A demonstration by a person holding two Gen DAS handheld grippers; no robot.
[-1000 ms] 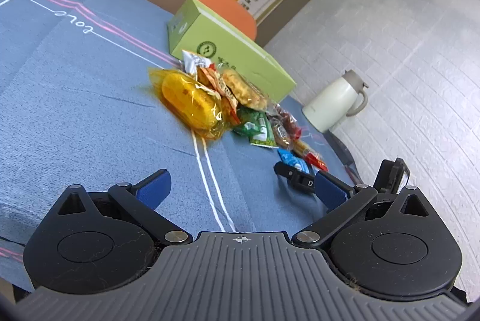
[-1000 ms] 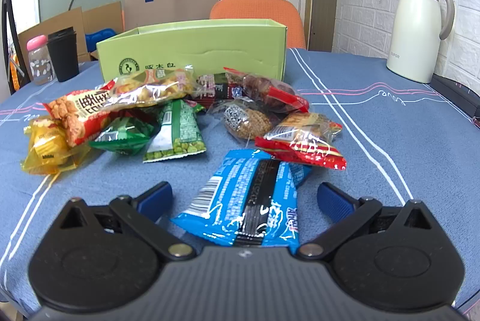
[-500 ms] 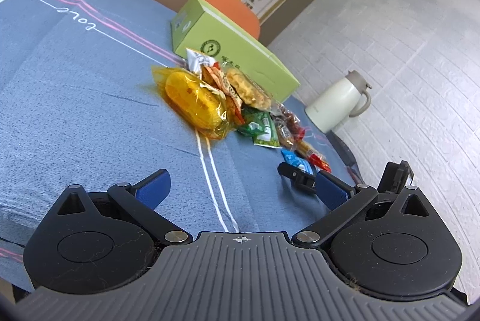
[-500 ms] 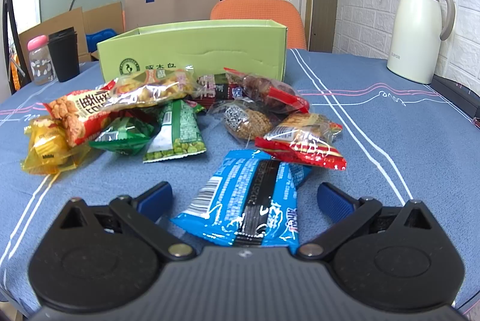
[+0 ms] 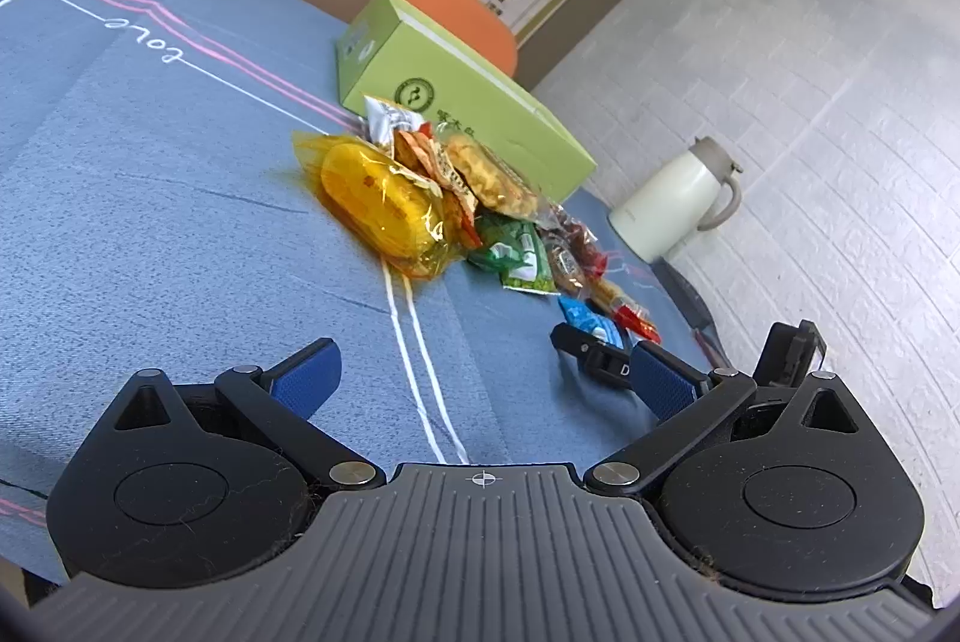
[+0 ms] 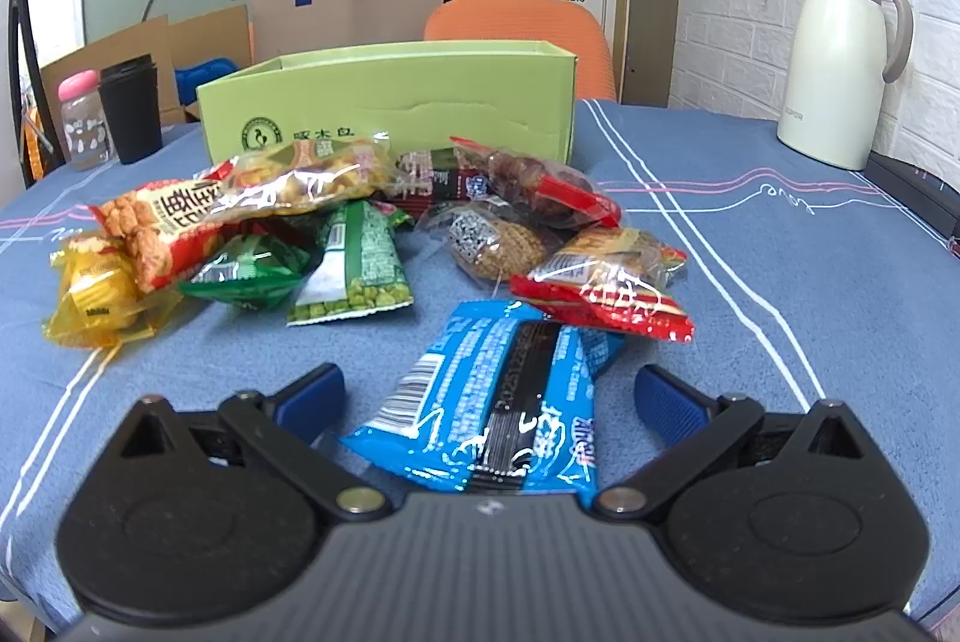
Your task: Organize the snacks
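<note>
**Left gripper view shifts a little; right gripper waits wide over the blue packet**

Since a second ago, the left wrist view has drifted slightly, so the snack pile and the green box sit a little further along the table; the right wrist view is unchanged.

A left gripper hangs above a blue tablecloth, its blue-padded fingers spread wide with nothing between them. Ahead of it lies the snack pile: a yellow-wrapped snack nearest, then orange, green and red packets trailing to the right.

A right gripper is also spread wide, holding nothing. A blue snack packet lies flat on the cloth between its two fingers, touching neither. Just beyond the blue packet, a red-edged clear packet lies partly against it. Further back are two green packets, an orange packet and a clear bag of yellow pieces, piled loosely together.

Behind the pile stands an open light green box, its front wall touching the rearmost packets. A cream thermos jug stands well to the right. A black cup and a pink-capped bottle stand at the far left. A brown paper bag and an orange chair back rise behind the box.
</note>
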